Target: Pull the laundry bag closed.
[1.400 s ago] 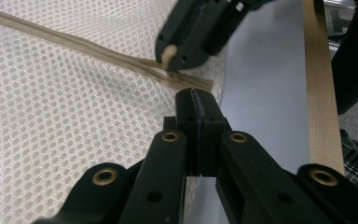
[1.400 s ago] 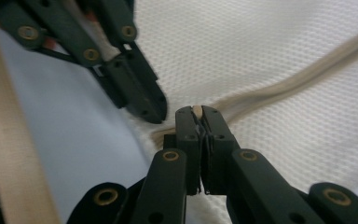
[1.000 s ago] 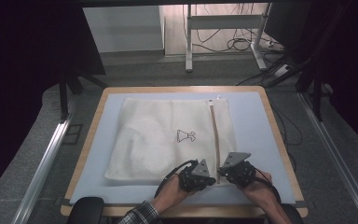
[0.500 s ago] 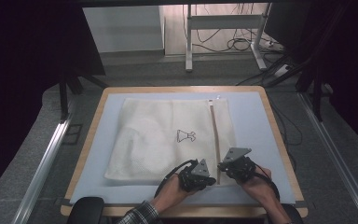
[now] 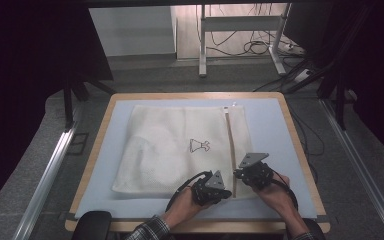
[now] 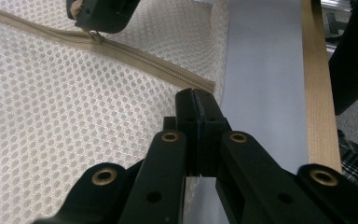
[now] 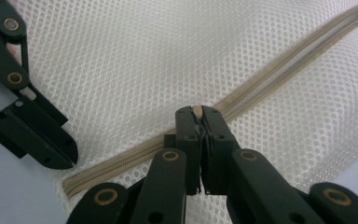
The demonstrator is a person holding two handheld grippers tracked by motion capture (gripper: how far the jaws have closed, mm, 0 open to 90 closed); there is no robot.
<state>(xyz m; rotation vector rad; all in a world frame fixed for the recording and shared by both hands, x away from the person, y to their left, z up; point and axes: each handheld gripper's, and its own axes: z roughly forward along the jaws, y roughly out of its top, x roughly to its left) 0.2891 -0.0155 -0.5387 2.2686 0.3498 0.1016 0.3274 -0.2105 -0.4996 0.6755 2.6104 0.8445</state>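
Right gripper view puts your right gripper [image 7: 199, 114] with its jaws pressed together on the small beige zipper pull [image 7: 197, 109] of the white mesh laundry bag [image 7: 135, 60], on the beige zipper [image 7: 270, 77] that runs diagonally across the mesh. Ahead of the pull the two rows of teeth look slightly parted; behind it, toward the zipper's end, they lie shut.

Left gripper view shows your left gripper [image 6: 196, 100] pinched shut at the bag's near edge, just beside the end of the zipper tape [image 6: 200, 85]; it seems to hold a fold of the mesh, though the pinch itself is hard to read. From the high view, the bag [image 5: 180, 145] lies flat on the pale blue mat [image 5: 275, 120] of the wood-rimmed table [image 5: 300, 145], both grippers at its near right corner.

Your main risk is the pull slipping out. It is a small tab, and only its tip shows between the jaws, so a pull angled away from the zipper line could twist it free. Mesh is the second risk: loose netting next to the teeth can be drawn into the slider and jam it. If the left hold is only on a thin fold, the whole bag may slide along the mat with the slider instead of staying anchored. Keep the pull in line with the tape and the corner taut.
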